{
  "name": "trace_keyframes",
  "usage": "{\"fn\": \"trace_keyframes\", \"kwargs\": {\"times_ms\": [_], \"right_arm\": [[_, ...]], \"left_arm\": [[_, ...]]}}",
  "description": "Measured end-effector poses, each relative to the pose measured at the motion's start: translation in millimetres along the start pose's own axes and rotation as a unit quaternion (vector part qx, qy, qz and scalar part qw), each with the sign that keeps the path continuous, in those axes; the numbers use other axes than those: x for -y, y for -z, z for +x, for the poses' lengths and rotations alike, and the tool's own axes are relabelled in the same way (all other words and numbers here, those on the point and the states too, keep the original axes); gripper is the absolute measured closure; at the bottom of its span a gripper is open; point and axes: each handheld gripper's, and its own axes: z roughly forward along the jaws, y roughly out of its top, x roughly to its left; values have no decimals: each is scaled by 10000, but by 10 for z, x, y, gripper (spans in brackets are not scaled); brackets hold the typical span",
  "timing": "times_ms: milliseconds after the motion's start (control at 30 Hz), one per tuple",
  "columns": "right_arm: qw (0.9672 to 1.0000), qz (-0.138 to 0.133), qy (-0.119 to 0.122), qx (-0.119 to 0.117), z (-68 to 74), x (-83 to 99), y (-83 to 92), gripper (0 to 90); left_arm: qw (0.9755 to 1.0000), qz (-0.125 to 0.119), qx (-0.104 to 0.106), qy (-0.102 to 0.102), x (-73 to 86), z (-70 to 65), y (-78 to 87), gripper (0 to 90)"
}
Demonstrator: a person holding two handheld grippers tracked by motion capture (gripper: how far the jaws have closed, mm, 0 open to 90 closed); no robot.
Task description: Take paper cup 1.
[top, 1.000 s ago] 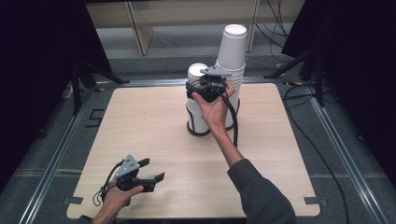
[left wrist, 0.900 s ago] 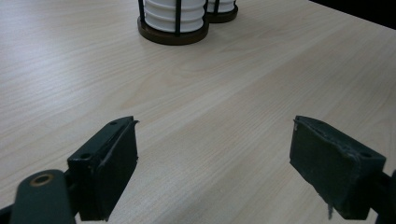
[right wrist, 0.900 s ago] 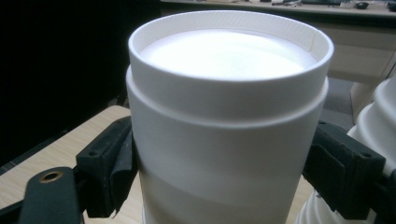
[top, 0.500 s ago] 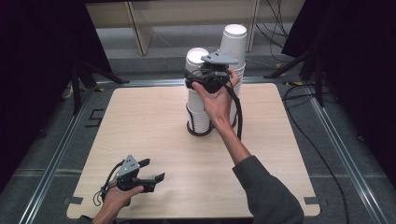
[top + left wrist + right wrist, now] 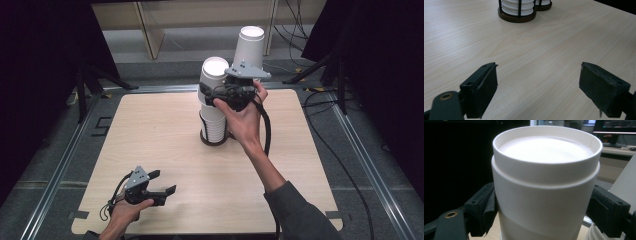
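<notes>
My right gripper (image 5: 214, 96) is shut on the top white paper cup (image 5: 213, 75) of a stack (image 5: 214, 125) that stands in a dark ringed holder near the table's far middle. In the right gripper view the cup (image 5: 544, 182) sits upside down between both fingers (image 5: 480, 207), raised partly off the cup beneath it. A second, taller stack (image 5: 248, 45) stands just behind to the right. Near the front left edge, my left gripper (image 5: 161, 182) rests low over the table, jaws apart with nothing between them; in its own view the left gripper (image 5: 539, 87) faces the holder base (image 5: 517, 10).
The wooden table (image 5: 150, 130) has a metal frame around it. A black cable (image 5: 267, 130) hangs from the right gripper beside the forearm. Dark stands and cables lie on the floor behind and to the right.
The right gripper has risen and drifted slightly right, drawing the top cup up off the stack. The left gripper has stayed where it was.
</notes>
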Motion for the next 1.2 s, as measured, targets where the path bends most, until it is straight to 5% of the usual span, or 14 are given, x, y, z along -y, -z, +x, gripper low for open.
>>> {"fn": "trace_keyframes", "kwargs": {"times_ms": [200,667,1200], "right_arm": [[9991,170,-39,-396,83,315,137,176],[9958,434,-209,-781,93,888,107,176],[9884,839,-225,-1248,220,1279,86,176]], "left_arm": [[9999,-98,47,53,4,3,-12,148],[10000,-56,71,6,-2,14,-6,148],[9999,-89,104,17,-12,13,-7,148]]}}
